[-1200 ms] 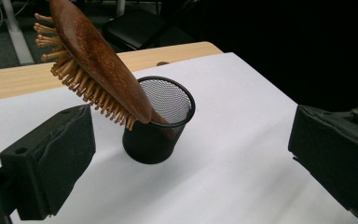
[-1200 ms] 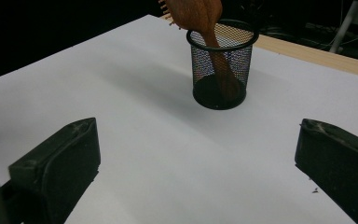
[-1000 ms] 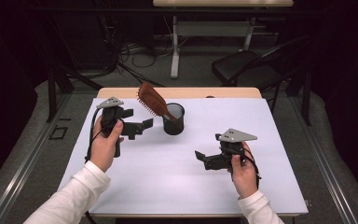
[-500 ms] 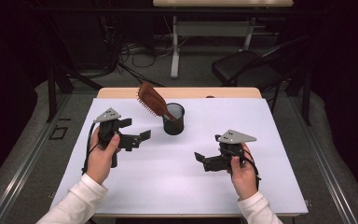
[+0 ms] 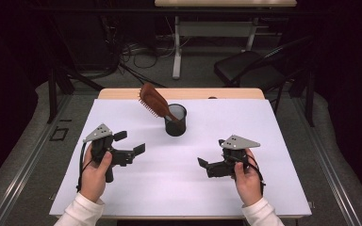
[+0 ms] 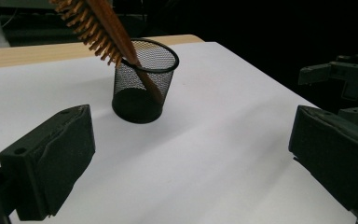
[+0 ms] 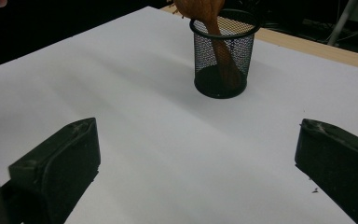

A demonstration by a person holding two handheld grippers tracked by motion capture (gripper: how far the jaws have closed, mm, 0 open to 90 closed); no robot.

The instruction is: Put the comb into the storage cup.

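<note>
Right now your left gripper sits at the near left of the white table sheet, jaws spread wide with nothing between them, its tips pointing right and slightly away from you. Your right gripper rests at the near right, also released and empty, its jaws aimed left toward the middle of the sheet. Between the two and farther from you stands the black mesh cup, upright on the sheet, well apart from both grippers. A brown wooden hairbrush stands in it handle-down, leaning over the cup's far-left rim so that the bristled head sticks out above the table. From the left gripper view the cup lies ahead between your open jaws, the brush slanting up to the left, with the sheet bare below them. From the right gripper view the cup stands ahead and the handle shows through the mesh.
</note>
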